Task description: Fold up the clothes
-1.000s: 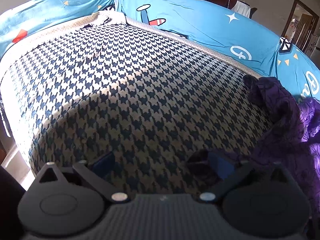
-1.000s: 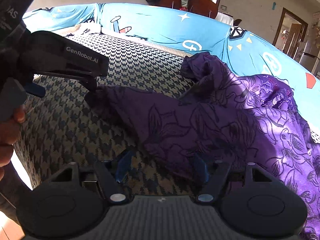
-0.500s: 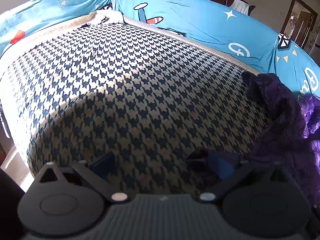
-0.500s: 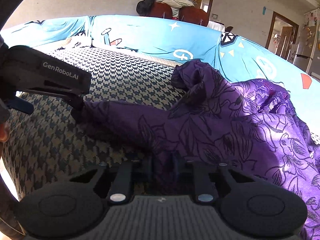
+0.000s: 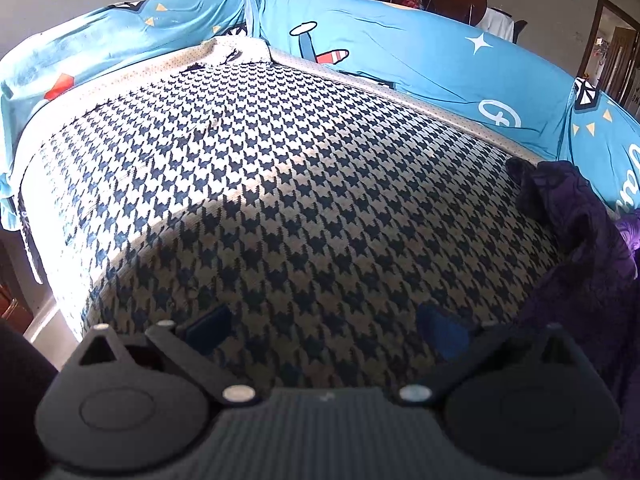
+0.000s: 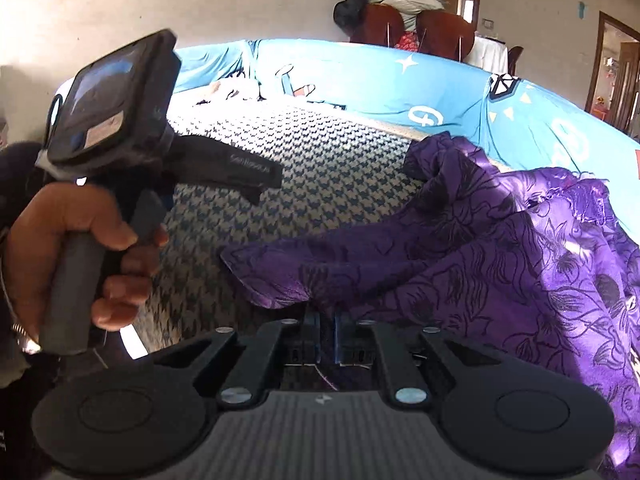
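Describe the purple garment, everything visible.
The purple garment is thin, slightly shiny fabric printed with dark floral outlines. It lies crumpled and unfolded across the houndstooth seat cover, bunched high toward the blue backrest cover, partly sunlit on the right. A flat corner stretches toward the seat's front. The right gripper is shut on its near edge. The left gripper is open and apart from it; only a dark bunched part shows in that view.

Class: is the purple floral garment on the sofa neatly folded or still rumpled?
Rumpled: the purple floral garment lies bunched in uneven creases on the houndstooth sofa seat.
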Available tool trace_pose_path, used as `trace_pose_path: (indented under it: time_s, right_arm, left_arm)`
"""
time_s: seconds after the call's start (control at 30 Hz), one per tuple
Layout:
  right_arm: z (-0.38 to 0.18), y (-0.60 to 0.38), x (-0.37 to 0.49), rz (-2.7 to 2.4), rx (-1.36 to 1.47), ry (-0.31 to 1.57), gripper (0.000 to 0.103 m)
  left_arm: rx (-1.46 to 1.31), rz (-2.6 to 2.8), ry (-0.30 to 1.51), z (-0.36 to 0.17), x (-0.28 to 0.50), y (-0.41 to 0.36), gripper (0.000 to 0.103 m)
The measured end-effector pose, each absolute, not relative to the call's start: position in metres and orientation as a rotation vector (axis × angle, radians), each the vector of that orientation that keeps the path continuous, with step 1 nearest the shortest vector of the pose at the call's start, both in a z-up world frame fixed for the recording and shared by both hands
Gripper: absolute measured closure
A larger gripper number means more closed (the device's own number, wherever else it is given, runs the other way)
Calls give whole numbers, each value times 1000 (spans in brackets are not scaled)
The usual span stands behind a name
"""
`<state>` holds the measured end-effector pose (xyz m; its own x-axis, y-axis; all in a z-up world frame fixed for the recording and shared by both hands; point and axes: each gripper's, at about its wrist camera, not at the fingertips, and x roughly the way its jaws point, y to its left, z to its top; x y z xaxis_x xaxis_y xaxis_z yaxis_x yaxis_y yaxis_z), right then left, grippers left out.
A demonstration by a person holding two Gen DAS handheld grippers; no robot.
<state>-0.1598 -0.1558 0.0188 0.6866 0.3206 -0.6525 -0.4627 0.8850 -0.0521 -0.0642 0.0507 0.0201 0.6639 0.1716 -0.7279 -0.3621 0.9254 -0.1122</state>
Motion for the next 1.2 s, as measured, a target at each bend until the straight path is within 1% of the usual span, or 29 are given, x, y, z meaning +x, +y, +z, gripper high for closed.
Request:
trace_pose_path:
  time_s: [0.07,0.13,0.17,0.2,0.37,0.43,0.5,0.73,0.77,0.87,0.97,1.07,1.2]
  right_arm:
    - [18,-156,-162,463,-202,698,85]
    - [21,-158,-162,463,-178,685,78]
    - [22,-159,-163,463,-166,678,74]
    - [23,-161,-163,463,-154,671,72]
    - [30,-167,-164,462,-95,638,68]
    - [31,-169,-164,440,-86,626,62]
    - [30,-170,-163,383,-99,616,51]
    - [25,-175,-147,300,-117,681,50]
    - [25,-176,-146,304,-115,687,47]
    - [25,-175,-137,308,-142,701,35]
    - [26,-178,-132,327,-164,688,34]
    - [27,-184,-123,361,-167,683,30]
    - [22,-189,-101,350,-183,713,27]
  left_arm:
    - [-257,301,792,20,-64,50,0]
    - [-261,291,797,19,-64,49,0]
    - [-263,282,801,19,-63,48,0]
    - [-265,272,805,19,-63,48,0]
    - [-269,232,818,21,-59,42,0]
    - [-276,221,828,23,-56,40,0]
    - [-273,210,839,25,-52,38,0]
    - [-233,94,850,37,-35,17,0]
    - [-224,82,848,39,-33,14,0]
    - [-224,31,869,41,-18,5,0]
    - [-247,-22,883,42,-3,0,0]
    - [-226,-57,884,51,17,-12,0]
    - [-223,-114,899,59,45,-28,0]
